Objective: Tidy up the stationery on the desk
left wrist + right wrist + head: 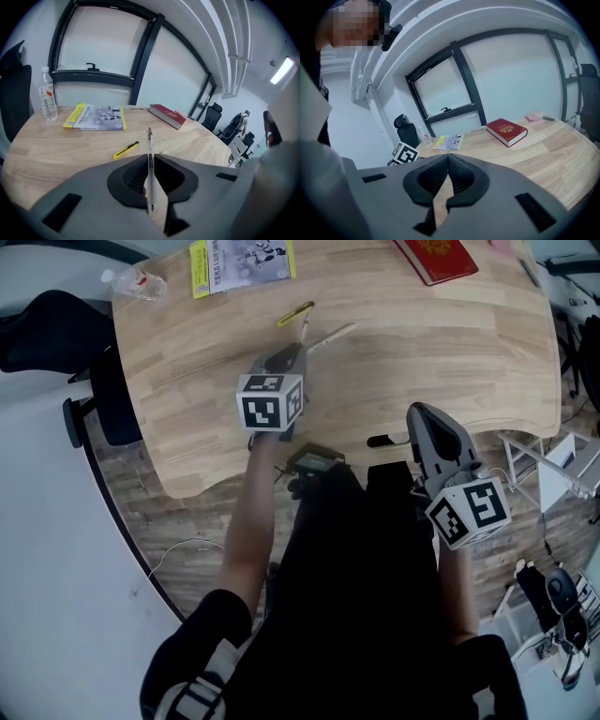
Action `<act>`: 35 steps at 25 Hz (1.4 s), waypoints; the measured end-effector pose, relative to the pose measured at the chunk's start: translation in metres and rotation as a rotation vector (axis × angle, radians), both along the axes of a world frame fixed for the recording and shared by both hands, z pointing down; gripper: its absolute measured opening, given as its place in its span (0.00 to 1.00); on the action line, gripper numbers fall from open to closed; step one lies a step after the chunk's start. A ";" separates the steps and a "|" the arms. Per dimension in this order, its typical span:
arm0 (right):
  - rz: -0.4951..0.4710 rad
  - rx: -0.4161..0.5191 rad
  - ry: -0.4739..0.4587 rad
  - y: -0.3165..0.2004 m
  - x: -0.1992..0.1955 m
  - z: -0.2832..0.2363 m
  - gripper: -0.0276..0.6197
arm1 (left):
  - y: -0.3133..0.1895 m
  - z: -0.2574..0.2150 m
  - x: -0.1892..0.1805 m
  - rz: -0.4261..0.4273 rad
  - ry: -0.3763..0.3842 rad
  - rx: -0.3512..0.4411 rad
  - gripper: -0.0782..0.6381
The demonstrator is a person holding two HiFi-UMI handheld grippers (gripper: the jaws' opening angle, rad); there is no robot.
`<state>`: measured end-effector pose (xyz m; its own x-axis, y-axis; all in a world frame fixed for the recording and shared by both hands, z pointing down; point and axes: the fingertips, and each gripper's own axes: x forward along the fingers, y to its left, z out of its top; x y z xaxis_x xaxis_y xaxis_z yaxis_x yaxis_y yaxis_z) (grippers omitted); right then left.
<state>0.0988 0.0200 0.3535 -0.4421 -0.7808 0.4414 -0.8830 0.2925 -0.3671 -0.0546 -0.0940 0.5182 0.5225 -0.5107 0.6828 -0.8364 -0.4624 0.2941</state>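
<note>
Bottle (48, 96) upright, near black chair (13, 89). Dark-framed window (93, 74) behind. More chairs (213, 115) far right. White cable (192, 541) on wood floor (131, 488). White frame (561, 474) at right.

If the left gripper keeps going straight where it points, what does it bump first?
Probably bare desk, met by the tip of the pen it holds; the yellow cutter lies just left.
</note>
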 end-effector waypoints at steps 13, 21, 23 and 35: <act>-0.060 -0.023 0.044 0.009 -0.011 0.005 0.07 | 0.049 0.063 -0.056 -0.288 0.038 -0.150 0.20; -0.083 -0.072 0.071 0.012 -0.017 0.019 0.07 | 0.053 0.099 -0.083 -0.404 -0.015 -0.188 0.20; -0.090 -0.080 0.074 0.014 -0.021 0.021 0.07 | 0.055 0.104 -0.088 -0.424 -0.036 -0.196 0.20; -0.101 -0.057 0.057 0.017 -0.031 0.012 0.07 | 0.058 0.102 -0.080 -0.345 -0.086 -0.173 0.31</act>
<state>0.0683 0.0375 0.3655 -0.4907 -0.7063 0.5103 -0.8698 0.3615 -0.3359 -0.1350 -0.0363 0.6199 0.2774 -0.5201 0.8078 -0.9590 -0.0993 0.2654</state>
